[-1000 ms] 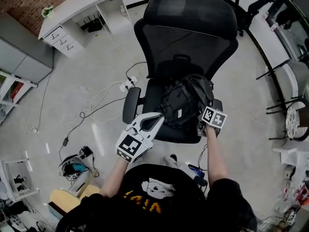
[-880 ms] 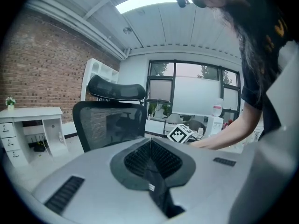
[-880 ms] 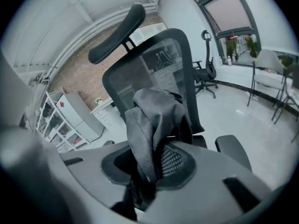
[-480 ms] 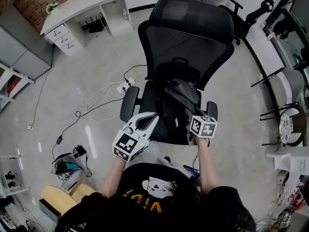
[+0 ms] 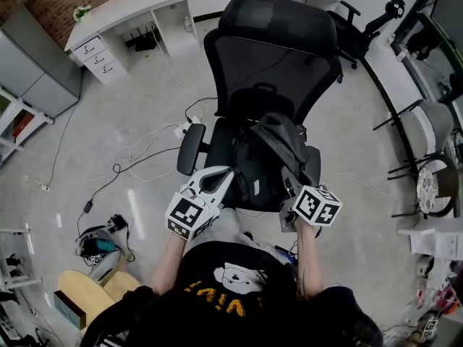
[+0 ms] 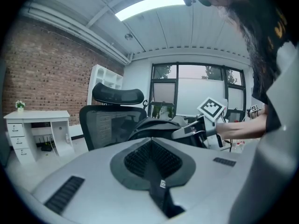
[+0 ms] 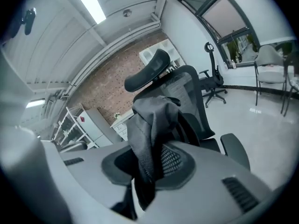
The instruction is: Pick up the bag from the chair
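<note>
A black bag (image 5: 264, 161) hangs over the seat of the black mesh office chair (image 5: 271, 56), pulled up by its fabric. My right gripper (image 5: 289, 188) is shut on a fold of the bag (image 7: 149, 125) at its right side, and the cloth runs down between the pads (image 7: 175, 160). My left gripper (image 5: 226, 175) is at the bag's left side by the armrest (image 5: 191, 148), jaws together with nothing between them. In the left gripper view the bag (image 6: 154, 125) and the right gripper (image 6: 187, 132) lie ahead of my left gripper (image 6: 152, 146).
A white desk with drawers (image 5: 130, 6) stands at the back left. Cables and a power strip (image 5: 184, 129) lie on the floor left of the chair. Another office chair (image 5: 362, 20) and tables (image 5: 427, 186) are on the right. A round stool (image 5: 79, 288) is at the lower left.
The right gripper has risen and drawn back toward me with the bag, which now stands taller over the seat. The left gripper has shifted slightly back along the bag's left side.
</note>
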`<act>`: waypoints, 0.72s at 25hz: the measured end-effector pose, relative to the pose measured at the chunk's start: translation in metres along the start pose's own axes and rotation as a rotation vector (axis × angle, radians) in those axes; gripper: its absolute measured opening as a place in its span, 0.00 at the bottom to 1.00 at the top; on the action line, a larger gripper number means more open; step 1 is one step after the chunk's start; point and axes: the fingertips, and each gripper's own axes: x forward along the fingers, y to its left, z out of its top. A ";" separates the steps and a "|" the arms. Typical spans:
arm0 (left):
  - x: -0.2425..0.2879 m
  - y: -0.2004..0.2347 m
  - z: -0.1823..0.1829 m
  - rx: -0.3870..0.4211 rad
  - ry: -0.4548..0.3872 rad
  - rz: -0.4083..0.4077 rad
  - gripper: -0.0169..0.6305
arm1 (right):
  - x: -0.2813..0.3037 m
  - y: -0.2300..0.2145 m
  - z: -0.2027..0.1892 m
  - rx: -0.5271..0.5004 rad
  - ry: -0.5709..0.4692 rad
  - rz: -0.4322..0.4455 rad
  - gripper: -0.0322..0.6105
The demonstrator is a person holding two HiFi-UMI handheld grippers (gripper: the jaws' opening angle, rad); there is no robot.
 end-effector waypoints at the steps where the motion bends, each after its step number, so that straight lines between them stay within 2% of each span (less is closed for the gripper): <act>1: -0.002 -0.004 0.001 0.003 -0.003 0.005 0.04 | -0.008 0.005 0.000 -0.001 -0.007 0.011 0.15; 11: -0.024 -0.066 0.003 0.015 -0.005 0.053 0.04 | -0.081 0.020 -0.007 -0.036 -0.021 0.081 0.15; 18: -0.035 -0.106 -0.009 0.005 0.033 0.067 0.04 | -0.103 0.013 -0.025 -0.031 0.013 0.100 0.14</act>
